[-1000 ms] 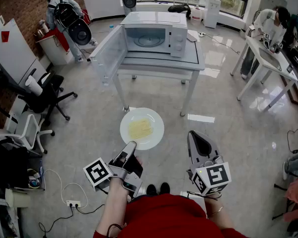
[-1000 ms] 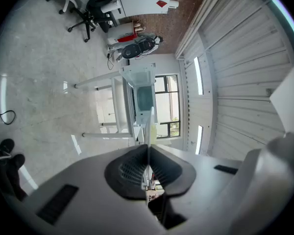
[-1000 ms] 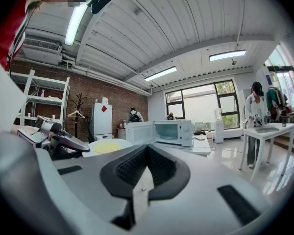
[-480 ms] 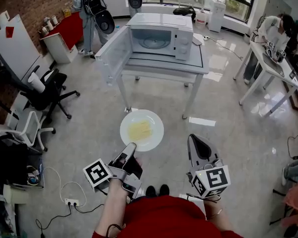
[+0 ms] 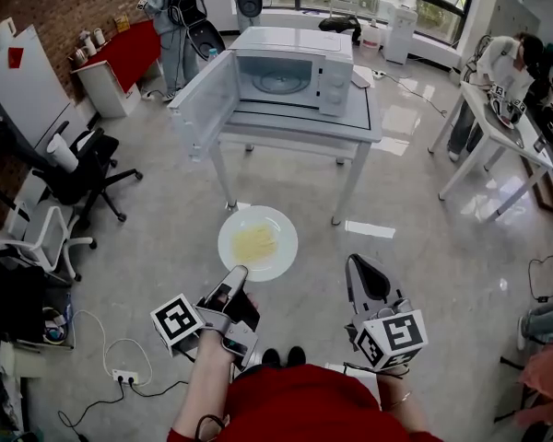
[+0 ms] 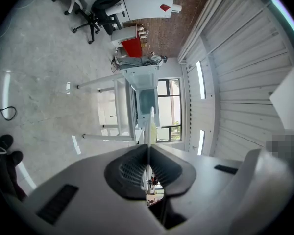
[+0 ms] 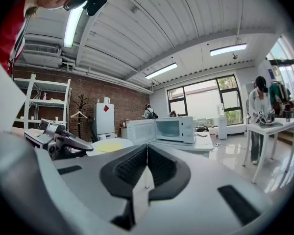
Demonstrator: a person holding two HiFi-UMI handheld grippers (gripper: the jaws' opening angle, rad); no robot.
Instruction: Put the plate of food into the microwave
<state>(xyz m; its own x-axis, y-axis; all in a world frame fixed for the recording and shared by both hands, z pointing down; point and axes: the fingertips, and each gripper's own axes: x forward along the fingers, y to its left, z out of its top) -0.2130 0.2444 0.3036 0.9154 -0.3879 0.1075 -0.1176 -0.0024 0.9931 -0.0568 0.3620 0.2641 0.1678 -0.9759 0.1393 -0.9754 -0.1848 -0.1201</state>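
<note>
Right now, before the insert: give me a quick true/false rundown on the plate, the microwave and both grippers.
1. The microwave has its door open. True.
2. The left gripper is shut on the rim of the plate. True.
3. The plate sits inside the microwave. False: it is held over the floor, short of the table.
4. The right gripper grips the plate too. False: its fingers are together on nothing, apart from the plate.
5. The plate is bare. False: yellow food lies on it.
</note>
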